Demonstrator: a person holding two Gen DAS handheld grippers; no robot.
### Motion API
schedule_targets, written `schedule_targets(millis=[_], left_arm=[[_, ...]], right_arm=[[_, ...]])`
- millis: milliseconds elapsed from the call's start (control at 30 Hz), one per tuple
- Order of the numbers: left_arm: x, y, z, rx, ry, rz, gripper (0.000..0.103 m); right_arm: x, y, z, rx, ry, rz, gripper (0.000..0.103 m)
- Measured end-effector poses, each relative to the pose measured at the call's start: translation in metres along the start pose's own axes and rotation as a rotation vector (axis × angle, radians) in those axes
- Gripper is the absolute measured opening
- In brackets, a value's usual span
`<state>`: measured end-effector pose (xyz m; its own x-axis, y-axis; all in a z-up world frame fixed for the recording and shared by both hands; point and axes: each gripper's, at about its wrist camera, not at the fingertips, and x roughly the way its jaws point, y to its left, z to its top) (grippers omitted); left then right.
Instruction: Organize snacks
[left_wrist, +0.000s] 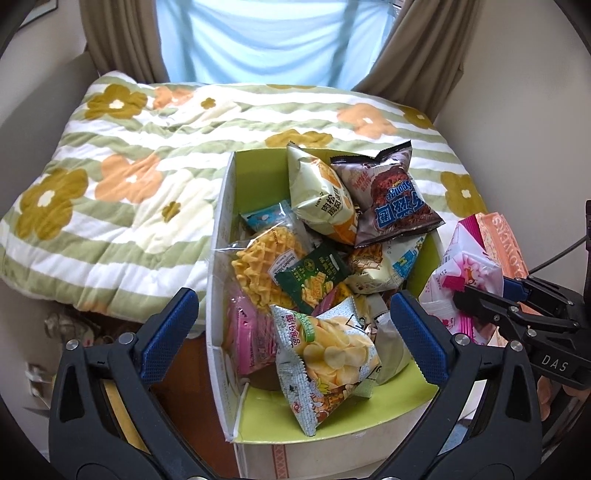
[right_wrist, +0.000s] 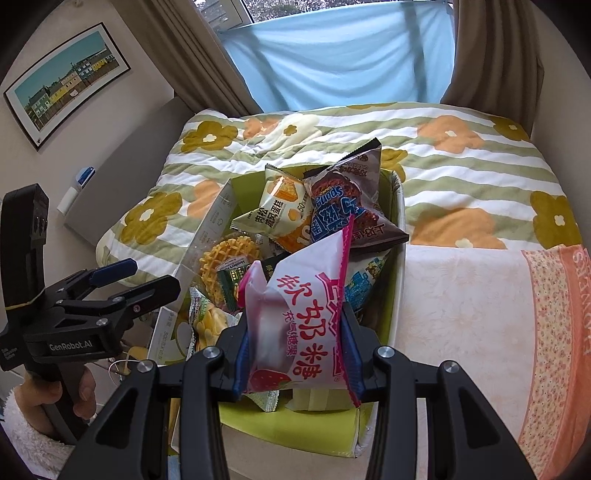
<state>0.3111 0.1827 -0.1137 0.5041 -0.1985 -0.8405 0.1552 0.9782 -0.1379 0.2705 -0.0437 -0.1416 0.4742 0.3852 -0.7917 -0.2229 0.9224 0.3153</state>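
Bed with floral quilt (left_wrist: 122, 155). Right gripper (right_wrist: 297, 354), fingers clamped on the pink candy bag (right_wrist: 303, 314), above the snack box (right_wrist: 397, 258); left gripper (left_wrist: 291, 332) spread, empty. Lower before releasing, beyond the fingertips, so the heaped packets stay put.

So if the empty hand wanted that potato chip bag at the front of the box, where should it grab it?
Probably from above, with the fingers across the chip bag's puffed middle. It lies on top of the pile in the box, nothing covers it, and the open left gripper hangs right over it. The crimped end seams are flat and likely slip.
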Motion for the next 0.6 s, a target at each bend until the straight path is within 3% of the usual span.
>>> schedule_targets(millis=[167, 267, 333, 600], left_arm=[[-0.003, 0.004, -0.001, -0.010, -0.009, 0.008, 0.103], [-0.004, 0.007, -0.005, -0.010, -0.017, 0.013, 0.103], [-0.005, 0.010, -0.007, -0.010, -0.019, 0.017, 0.103], [-0.010, 0.011, -0.017, -0.005, -0.031, 0.029, 0.103]], right_arm=[[0.004, 0.005, -0.002, -0.002, 0.008, 0.002, 0.042], [0.003, 0.008, -0.004, -0.003, -0.012, -0.004, 0.069], [-0.001, 0.009, -0.005, -0.002, -0.040, -0.002, 0.096], [-0.013, 0.009, -0.014, 0.008, -0.084, -0.092, 0.099]])
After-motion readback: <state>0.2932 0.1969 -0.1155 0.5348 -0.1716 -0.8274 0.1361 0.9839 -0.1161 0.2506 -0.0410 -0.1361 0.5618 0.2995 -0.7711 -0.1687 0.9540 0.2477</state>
